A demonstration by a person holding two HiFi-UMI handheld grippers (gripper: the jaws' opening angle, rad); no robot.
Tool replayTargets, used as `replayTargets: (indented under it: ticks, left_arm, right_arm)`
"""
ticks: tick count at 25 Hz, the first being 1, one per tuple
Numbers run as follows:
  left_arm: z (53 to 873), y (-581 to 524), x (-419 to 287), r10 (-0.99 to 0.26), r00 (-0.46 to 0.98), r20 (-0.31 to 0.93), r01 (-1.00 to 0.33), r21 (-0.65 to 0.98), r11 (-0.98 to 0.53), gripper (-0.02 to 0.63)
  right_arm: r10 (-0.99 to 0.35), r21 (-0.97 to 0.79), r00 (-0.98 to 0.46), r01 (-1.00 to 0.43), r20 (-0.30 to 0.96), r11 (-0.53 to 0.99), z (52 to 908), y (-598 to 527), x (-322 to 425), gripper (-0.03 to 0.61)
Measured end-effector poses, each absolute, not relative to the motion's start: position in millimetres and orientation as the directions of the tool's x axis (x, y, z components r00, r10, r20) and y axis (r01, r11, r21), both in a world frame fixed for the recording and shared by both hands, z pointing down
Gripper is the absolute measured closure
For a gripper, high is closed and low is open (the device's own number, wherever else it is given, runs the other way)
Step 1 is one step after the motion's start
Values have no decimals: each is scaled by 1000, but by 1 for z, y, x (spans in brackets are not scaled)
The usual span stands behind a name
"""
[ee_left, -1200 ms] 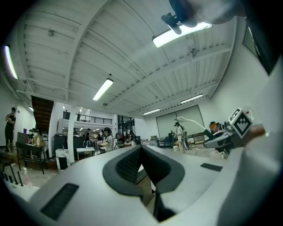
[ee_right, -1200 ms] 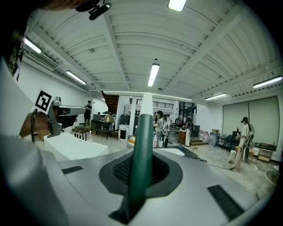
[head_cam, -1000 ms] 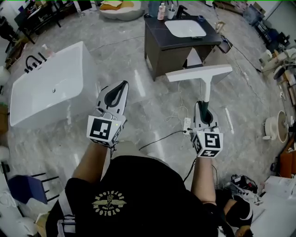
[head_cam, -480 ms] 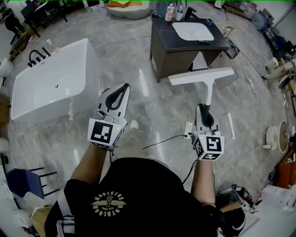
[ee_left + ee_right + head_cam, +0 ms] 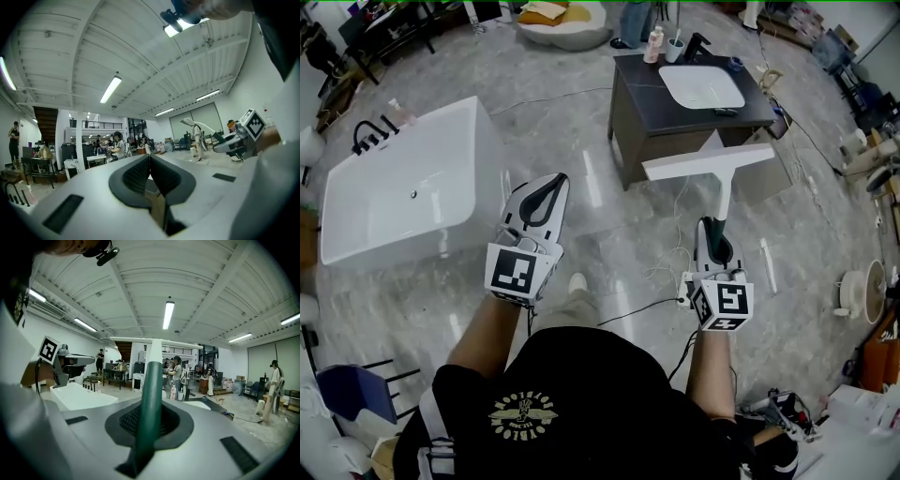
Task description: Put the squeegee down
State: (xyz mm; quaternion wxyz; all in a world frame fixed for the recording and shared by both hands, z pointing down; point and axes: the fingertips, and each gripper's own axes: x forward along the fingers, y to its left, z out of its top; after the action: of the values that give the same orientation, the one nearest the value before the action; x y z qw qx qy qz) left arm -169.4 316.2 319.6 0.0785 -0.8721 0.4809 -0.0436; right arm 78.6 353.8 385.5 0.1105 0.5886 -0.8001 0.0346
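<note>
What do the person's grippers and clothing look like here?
Both the left gripper and right gripper have white shells with dark ribbed pads lining the fingers, and each carries a white cube printed with black square markers. The person wears a black short-sleeved T-shirt bearing a gold emblem.

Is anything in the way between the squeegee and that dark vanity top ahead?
Nothing visible. The right gripper holds the squeegee in open air before the vanity. On its top, the basin takes the right side and a bottle and cup stand at the back; the left side looks bare.
</note>
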Motion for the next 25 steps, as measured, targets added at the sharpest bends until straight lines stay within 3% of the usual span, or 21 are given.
replayTargets:
  ticks: [25]
  left_arm:
    - [325, 162, -228, -822, 569, 35, -812, -134, -568, 589]
  right_arm:
    - [-933, 78, -265, -954, 244, 291, 361, 229, 31, 534]
